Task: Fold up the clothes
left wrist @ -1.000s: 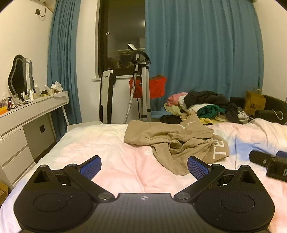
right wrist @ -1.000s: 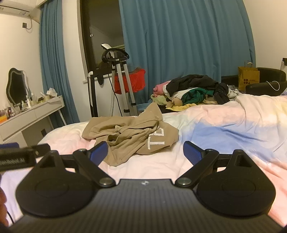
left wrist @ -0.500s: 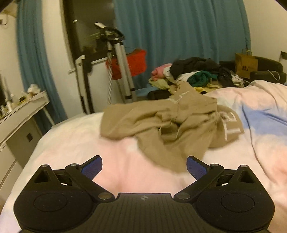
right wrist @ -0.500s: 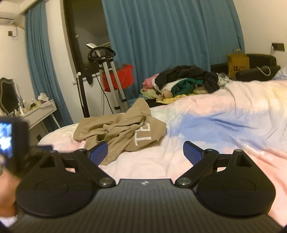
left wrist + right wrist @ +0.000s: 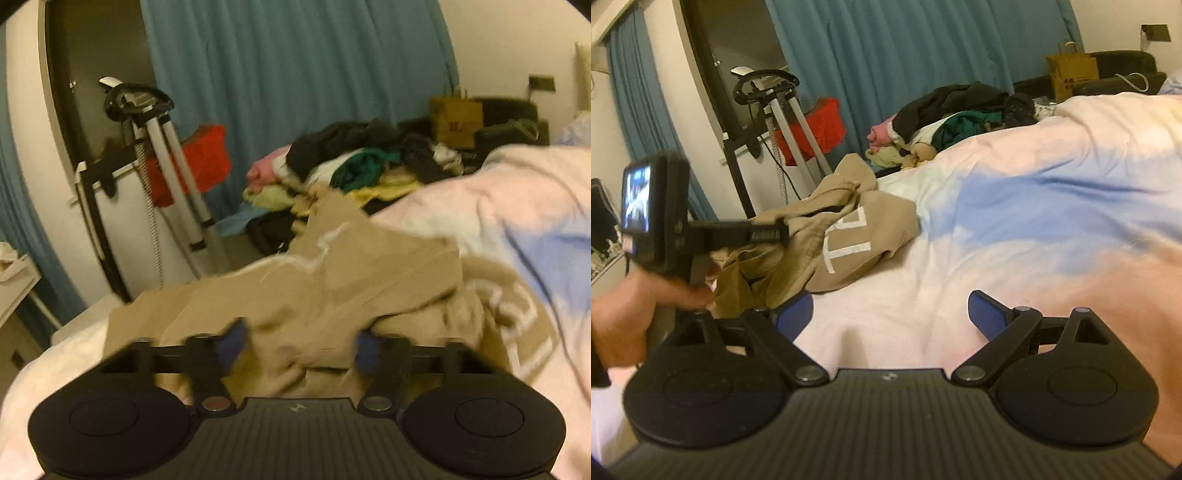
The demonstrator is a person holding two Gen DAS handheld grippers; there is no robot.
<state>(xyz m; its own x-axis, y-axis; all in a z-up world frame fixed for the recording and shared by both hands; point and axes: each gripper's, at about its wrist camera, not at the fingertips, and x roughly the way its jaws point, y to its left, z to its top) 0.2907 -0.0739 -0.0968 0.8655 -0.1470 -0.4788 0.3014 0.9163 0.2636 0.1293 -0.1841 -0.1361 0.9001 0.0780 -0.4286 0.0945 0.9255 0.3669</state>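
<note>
A crumpled tan hoodie point(image 5: 332, 280) with white lettering lies on the pink and blue bedsheet point(image 5: 517, 206). My left gripper point(image 5: 299, 345) is pushed into its near folds, blurred, and tan cloth fills the narrowed gap between its blue pads. In the right wrist view a hand holds that left gripper point(image 5: 772, 232) with its tip at the hoodie point(image 5: 857, 236). My right gripper point(image 5: 891, 315) stands open over bare sheet point(image 5: 1034, 221), just right of the hoodie's near edge, nothing between its fingers.
A heap of mixed clothes point(image 5: 362, 162) sits beyond the bed's far edge, also in the right wrist view point(image 5: 960, 110). A garment steamer stand point(image 5: 147, 110) and blue curtains lie behind. A brown paper bag point(image 5: 1071, 74) is at the back right, a white dresser point(image 5: 14, 273) at left.
My left gripper has moved forward into the hoodie and its fingers have drawn closer together around the cloth. The right gripper moved forward and turned right, still open.
</note>
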